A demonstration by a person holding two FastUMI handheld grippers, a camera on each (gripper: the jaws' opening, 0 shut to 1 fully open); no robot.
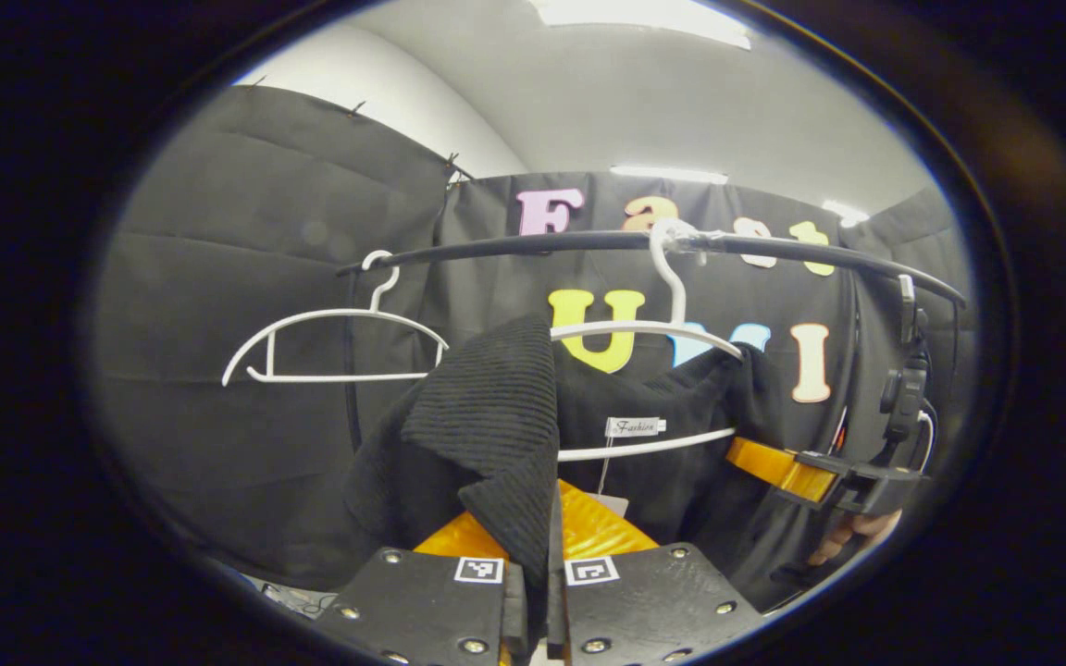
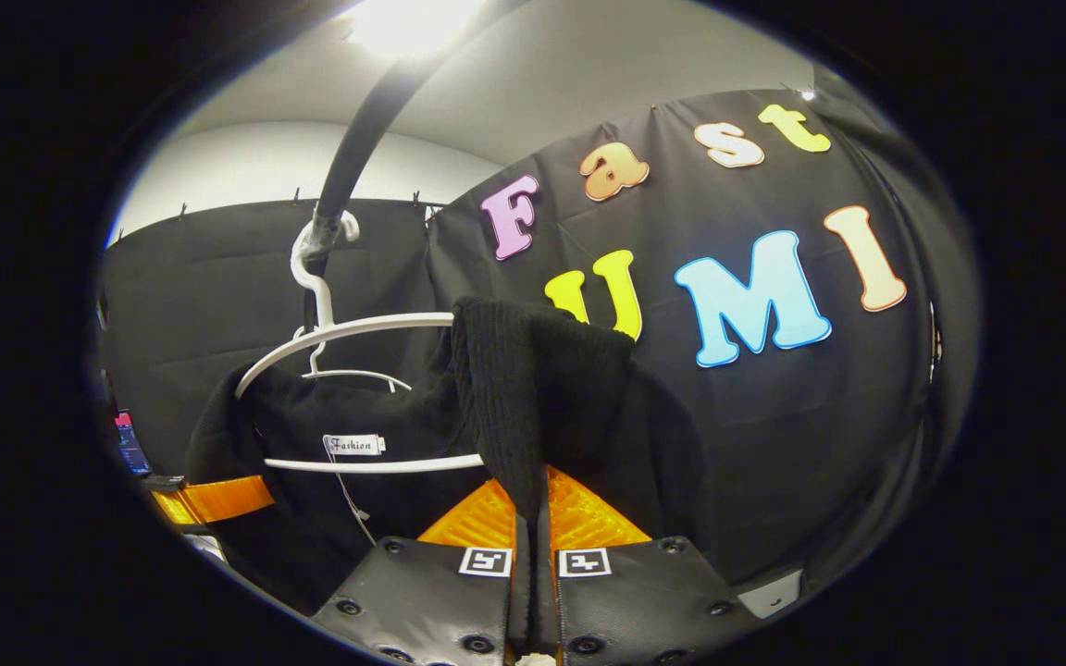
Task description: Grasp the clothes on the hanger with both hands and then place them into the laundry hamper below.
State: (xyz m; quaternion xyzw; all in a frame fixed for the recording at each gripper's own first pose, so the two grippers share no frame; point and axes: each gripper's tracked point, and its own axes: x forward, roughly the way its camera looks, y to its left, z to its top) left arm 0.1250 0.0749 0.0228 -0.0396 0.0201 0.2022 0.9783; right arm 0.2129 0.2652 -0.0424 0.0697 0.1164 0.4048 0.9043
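Right now I'm at the grasp-and-lift stage: my left gripper (image 1: 533,564) is clamped on one shoulder of the black knit sweater (image 1: 496,416), and my right gripper (image 2: 533,532) is pinched tight on the other shoulder, fabric bunched up between each pair of fingers. The sweater hangs on the white hanger (image 1: 644,328), which is hooked over the black rail (image 1: 588,242). I judge the next move calls for drawing both shoulders off the hanger's arms together, then lowering the sweater toward the hamper below. My left gripper view takes in an empty white hanger (image 1: 329,347) farther along the rail and the other gripper with the hand holding it at the right; the right gripper view looks up the rail toward the ceiling light (image 2: 413,23).
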